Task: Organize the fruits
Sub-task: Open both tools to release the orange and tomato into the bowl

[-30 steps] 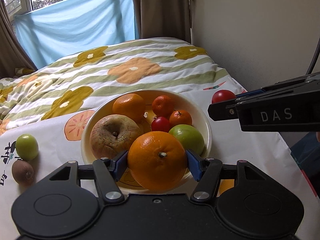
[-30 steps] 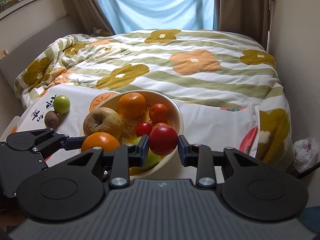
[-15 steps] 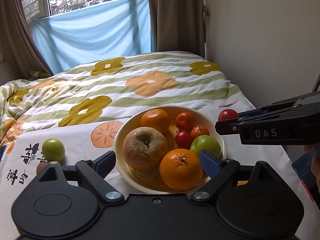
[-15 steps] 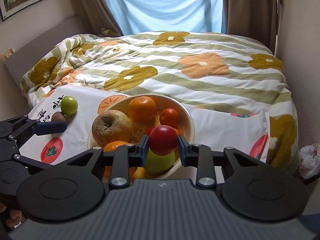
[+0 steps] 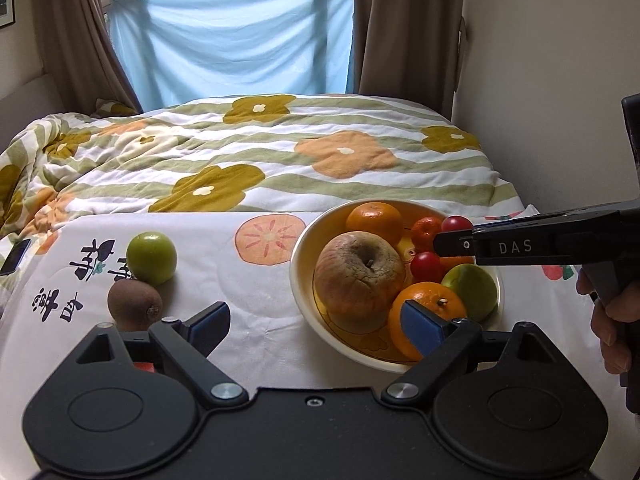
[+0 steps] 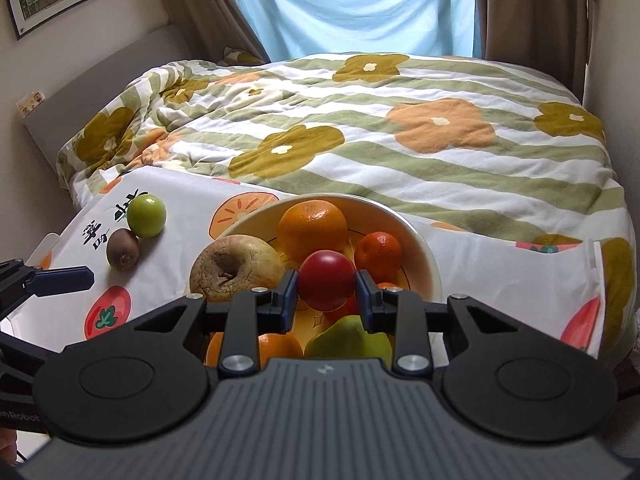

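While the right gripper (image 6: 326, 285) pinches a tomato (image 6: 327, 279) above the nearly full bowl (image 5: 298, 276), the left gripper (image 5: 316, 322) is spread empty; a green apple (image 5: 151, 257) and kiwi (image 5: 134, 309) remain far left.

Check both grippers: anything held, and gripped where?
Right gripper holds the red tomato, jaws on its opposite sides, over the bowl. Left gripper: open, empty.

In the right wrist view, the right gripper (image 6: 326, 300) is covering the lower part of the bowl (image 6: 424, 256), hiding most of the green pear (image 6: 348, 340) and the near orange (image 6: 278, 346) at lower center. In the left wrist view, the dark phone (image 5: 15, 257) is being cut off by the left edge, and the kiwi (image 5: 135, 309) is hiding behind the left gripper (image 5: 316, 326) at its base.
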